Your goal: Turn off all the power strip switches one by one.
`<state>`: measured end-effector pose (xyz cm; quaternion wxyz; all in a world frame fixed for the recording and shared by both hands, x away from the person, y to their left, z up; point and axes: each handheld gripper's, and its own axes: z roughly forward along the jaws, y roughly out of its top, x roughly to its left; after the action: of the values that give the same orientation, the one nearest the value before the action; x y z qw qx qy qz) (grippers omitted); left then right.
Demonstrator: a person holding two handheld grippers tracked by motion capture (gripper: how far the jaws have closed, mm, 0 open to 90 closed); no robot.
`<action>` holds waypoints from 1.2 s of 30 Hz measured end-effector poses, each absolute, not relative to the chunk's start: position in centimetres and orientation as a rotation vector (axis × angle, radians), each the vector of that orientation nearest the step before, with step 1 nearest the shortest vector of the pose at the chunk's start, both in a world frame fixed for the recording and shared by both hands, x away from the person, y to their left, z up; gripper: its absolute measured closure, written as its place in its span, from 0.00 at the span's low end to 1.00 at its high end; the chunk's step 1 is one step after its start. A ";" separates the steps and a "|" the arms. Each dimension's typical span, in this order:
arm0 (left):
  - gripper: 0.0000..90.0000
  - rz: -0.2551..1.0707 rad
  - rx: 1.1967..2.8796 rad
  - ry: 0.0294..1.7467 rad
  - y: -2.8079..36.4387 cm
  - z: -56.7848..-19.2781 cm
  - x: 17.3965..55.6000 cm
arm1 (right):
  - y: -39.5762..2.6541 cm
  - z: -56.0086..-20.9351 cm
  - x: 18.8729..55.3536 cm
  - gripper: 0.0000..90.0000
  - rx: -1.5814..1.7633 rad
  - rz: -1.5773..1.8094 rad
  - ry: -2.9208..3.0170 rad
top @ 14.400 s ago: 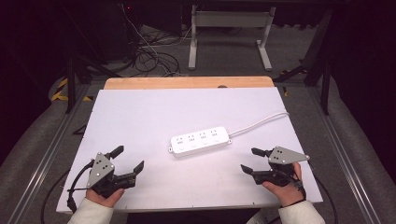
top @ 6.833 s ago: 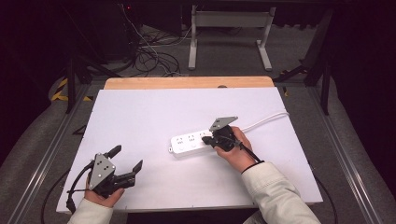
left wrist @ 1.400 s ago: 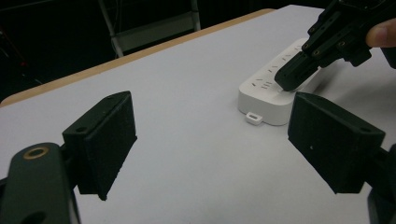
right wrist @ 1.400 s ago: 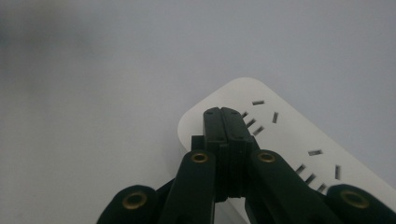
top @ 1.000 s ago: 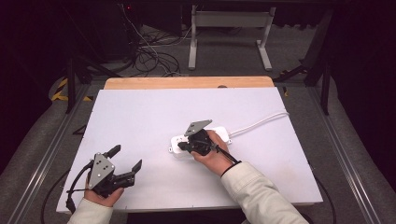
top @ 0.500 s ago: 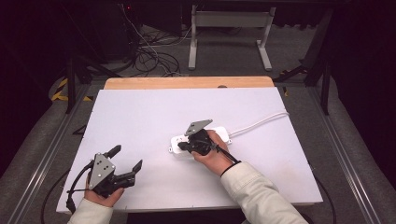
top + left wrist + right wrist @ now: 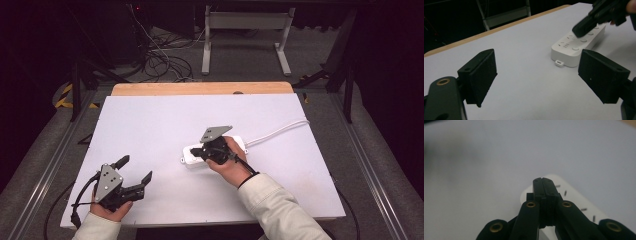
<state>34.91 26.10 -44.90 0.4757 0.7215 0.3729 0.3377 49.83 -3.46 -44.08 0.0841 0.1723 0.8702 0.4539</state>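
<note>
Pressing closed right gripper [image 7: 196, 150] tips onto a white power strip [image 7: 189, 156] at centre frame.
Jaws pinched together with nothing between them, likely to poke a switch button; left gripper [image 7: 134, 173], lower left, rests wide open and empty.

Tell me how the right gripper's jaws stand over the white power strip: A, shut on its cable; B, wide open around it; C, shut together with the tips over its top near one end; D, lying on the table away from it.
C: in the right gripper view the right gripper has its jaws pressed together with nothing between them, tips over the power strip.
</note>
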 end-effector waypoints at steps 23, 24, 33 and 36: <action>0.17 0.824 1.764 0.920 26.1 -44.9 35.0 | -5.5 -40.8 48.4 0.54 0.447 1.493 2.501; 0.17 0.826 1.765 0.918 26.1 -44.9 35.0 | -5.8 -40.6 48.3 0.54 0.445 1.496 2.490; 0.17 0.828 1.768 0.917 26.0 -44.9 35.0 | -9.2 -38.7 47.4 0.43 0.474 1.536 2.372; 0.17 0.830 1.768 0.918 26.0 -44.9 34.9 | -10.4 -38.3 47.2 0.40 0.502 1.554 2.354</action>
<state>34.94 26.03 -44.92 0.4724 0.7221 0.3749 0.3390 47.17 -10.39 -38.33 0.1380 0.1736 0.8138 0.5371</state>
